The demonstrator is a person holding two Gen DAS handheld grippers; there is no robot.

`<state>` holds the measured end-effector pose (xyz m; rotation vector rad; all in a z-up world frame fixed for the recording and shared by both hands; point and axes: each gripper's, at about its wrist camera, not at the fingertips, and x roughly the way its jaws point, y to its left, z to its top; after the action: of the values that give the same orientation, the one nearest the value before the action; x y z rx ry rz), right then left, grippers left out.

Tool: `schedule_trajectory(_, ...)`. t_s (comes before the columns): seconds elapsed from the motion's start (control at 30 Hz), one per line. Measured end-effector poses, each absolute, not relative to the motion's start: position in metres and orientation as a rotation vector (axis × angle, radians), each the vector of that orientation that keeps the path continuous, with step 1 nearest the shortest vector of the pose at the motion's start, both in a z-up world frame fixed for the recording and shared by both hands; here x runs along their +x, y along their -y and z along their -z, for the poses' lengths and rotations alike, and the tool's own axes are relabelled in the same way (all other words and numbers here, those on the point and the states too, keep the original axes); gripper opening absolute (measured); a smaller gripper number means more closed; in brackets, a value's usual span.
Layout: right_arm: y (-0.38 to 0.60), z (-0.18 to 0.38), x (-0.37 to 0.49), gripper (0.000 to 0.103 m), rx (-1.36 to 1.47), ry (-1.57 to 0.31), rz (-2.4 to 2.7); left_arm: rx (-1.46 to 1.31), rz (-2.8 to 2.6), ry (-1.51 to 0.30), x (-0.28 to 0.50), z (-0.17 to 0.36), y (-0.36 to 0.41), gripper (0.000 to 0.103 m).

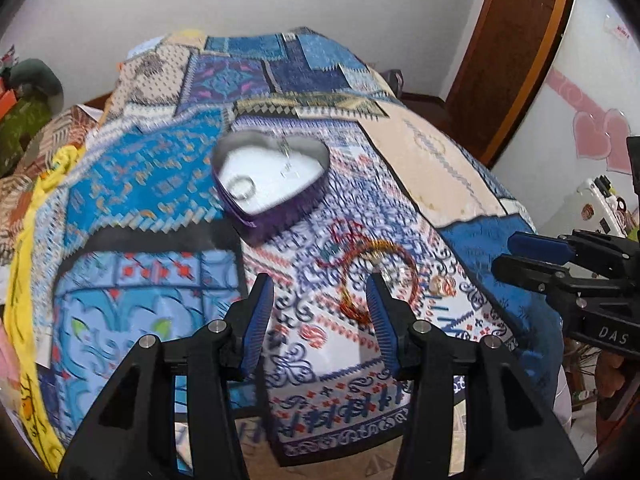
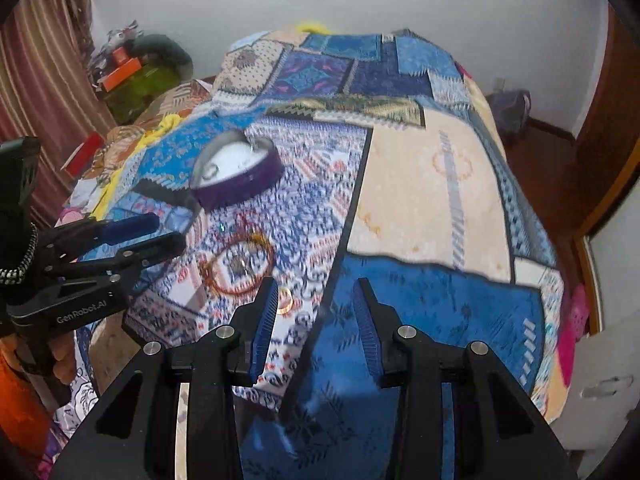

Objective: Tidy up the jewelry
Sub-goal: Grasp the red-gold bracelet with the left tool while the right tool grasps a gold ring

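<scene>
A purple heart-shaped tin (image 1: 276, 212) with a white inside sits on the patchwork bedspread; it holds a ring (image 1: 241, 187) and a silver chain (image 1: 286, 160). It also shows in the right wrist view (image 2: 236, 190). A red-gold bangle (image 1: 384, 276) lies in front of it, also seen in the right wrist view (image 2: 236, 266), with a small gold ring (image 2: 285, 300) beside it. My left gripper (image 1: 320, 284) is open and empty just short of the bangle. My right gripper (image 2: 316, 286) is open and empty, right of the jewelry.
The patchwork bedspread (image 2: 420, 184) covers the bed. Clutter and an orange box (image 2: 120, 70) sit at the far left by a striped curtain. A wooden door (image 1: 516, 48) stands at the right. The bed edge drops off close in front.
</scene>
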<state>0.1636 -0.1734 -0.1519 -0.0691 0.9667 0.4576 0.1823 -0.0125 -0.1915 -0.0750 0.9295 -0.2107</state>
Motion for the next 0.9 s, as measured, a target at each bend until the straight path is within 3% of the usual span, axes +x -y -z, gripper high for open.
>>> schedule_trajectory(0.2,0.171,0.167,0.163,0.035,-0.107,-0.997,-0.476,-0.050,0.208,-0.970,0.186,0.210,0.026,0.035)
schedule_trajectory(0.6,0.145,0.181,0.164,0.036,-0.168,-1.003,-0.546,-0.074,0.197,-0.972,0.189,0.223,0.027,0.033)
schedule_trajectory(0.9,0.133,0.189,0.165,0.032,-0.197,-0.984,-0.535,-0.057,0.239,-0.975,0.194,0.222,0.027,0.005)
